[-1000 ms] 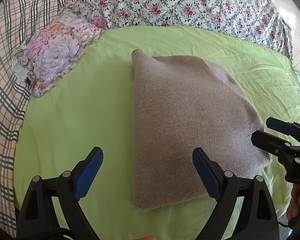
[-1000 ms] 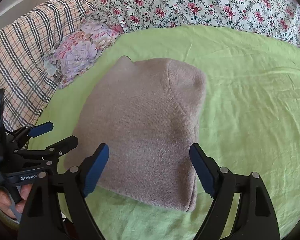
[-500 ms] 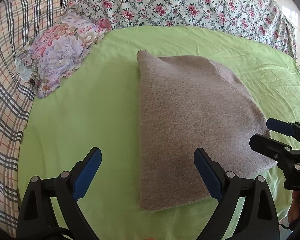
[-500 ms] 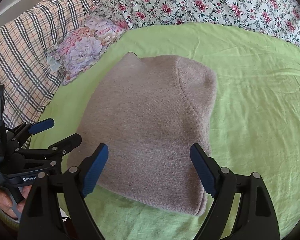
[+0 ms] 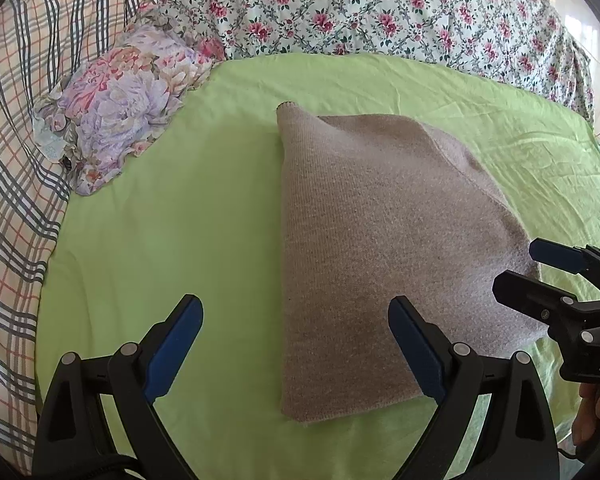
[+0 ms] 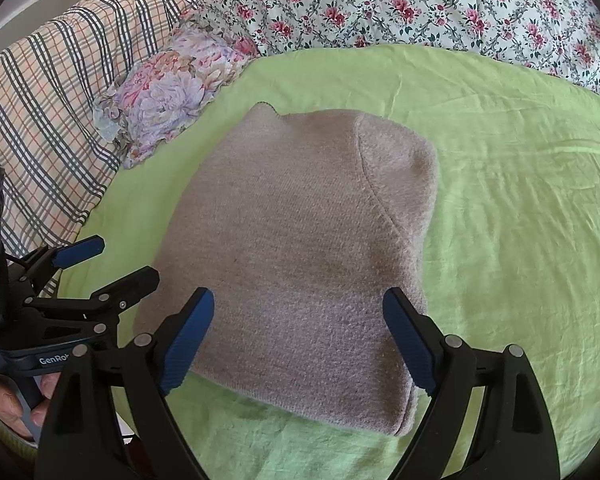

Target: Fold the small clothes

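Observation:
A folded grey-brown knitted garment (image 5: 380, 240) (image 6: 300, 240) lies flat on the green sheet (image 5: 160, 220) (image 6: 520, 220). My left gripper (image 5: 294, 312) stands open just above the garment's near left edge: one finger is over bare sheet, the other over the knit, with nothing pinched. My right gripper (image 6: 298, 302) stands open over the garment's near edge, its blue pads apart and holding nothing. Each gripper shows in the other's view: the right gripper (image 5: 520, 266) at the garment's right corner, the left gripper (image 6: 124, 260) at its left corner.
A floral pillow (image 5: 120, 108) (image 6: 168, 96) lies at the sheet's far left corner. A plaid blanket (image 5: 12, 140) (image 6: 40, 120) runs along the left and a rose-print quilt (image 5: 380, 8) (image 6: 420, 0) along the back. A person's hand (image 6: 12, 404) holds the left gripper's handle.
Both views have drifted very slightly. The garment lies as before and both grippers stay open and hold nothing.

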The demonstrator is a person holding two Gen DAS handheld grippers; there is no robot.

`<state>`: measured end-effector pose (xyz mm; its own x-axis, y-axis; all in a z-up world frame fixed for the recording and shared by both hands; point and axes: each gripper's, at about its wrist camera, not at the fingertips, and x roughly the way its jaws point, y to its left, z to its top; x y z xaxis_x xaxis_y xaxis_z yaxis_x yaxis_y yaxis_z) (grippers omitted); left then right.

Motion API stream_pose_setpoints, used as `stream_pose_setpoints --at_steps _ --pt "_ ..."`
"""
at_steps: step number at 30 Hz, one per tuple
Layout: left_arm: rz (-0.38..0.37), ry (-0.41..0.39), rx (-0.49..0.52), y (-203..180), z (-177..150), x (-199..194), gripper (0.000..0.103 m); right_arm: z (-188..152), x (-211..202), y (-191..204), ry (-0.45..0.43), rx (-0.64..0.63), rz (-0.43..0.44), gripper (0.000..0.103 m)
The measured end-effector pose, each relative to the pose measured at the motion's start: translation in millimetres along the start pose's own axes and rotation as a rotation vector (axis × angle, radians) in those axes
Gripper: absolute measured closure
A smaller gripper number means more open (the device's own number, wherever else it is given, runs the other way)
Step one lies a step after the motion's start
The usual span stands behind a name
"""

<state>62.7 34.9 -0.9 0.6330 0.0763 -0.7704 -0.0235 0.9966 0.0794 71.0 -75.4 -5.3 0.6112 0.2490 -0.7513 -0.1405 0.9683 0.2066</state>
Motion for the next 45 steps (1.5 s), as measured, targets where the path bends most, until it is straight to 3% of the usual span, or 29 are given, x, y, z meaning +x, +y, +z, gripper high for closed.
stream_pose_setpoints --at_steps 45 --pt "-0.022 -0.052 0.023 -11.5 -0.2 -18.3 0.008 4.6 -12.9 -4.6 -0.046 -0.014 0.004 0.013"
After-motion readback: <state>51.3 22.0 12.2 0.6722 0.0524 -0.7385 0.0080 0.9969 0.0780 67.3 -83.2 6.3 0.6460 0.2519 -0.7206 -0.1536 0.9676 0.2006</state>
